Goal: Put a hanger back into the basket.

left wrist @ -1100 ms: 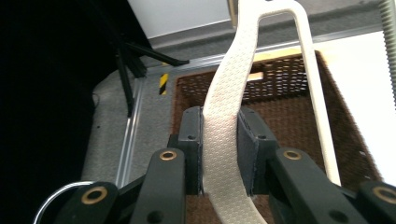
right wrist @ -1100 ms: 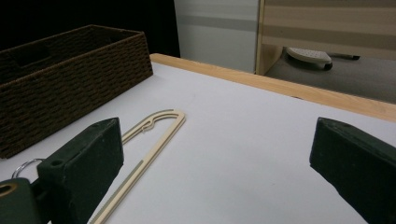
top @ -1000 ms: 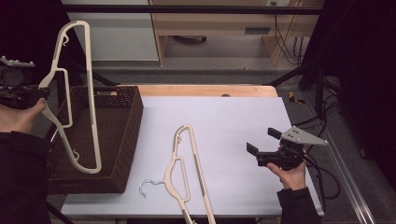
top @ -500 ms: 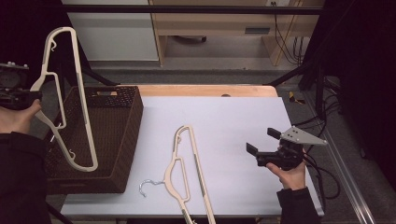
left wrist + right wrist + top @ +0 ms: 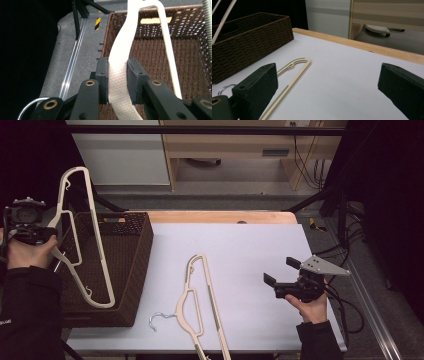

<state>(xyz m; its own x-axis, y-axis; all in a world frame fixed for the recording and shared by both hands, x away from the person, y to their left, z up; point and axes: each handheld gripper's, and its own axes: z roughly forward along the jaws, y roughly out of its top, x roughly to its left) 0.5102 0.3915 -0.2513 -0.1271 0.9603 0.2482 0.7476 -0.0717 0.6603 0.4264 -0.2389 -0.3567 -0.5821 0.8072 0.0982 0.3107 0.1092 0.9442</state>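
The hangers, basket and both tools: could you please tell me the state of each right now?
Held hanger: gripped, raised over the basket.
Table hanger: lying flat, untouched.
Basket: open-topped, on the table.
Left tool: shut on the held hanger.
Right tool: open, holding nothing.

Hand-held gripper (image 5: pixel 327 92) gapes over table (image 5: pixel 352 75); hanger (image 5: pixel 287 80) (cream, perhaps plastic) beside basket (image 5: pixel 249 47).

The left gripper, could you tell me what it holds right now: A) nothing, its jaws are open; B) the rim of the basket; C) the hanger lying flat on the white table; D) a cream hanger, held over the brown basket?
D: in the left gripper view the left gripper has its jaws clamped on a cream hanger, which hangs over the brown wicker basket.
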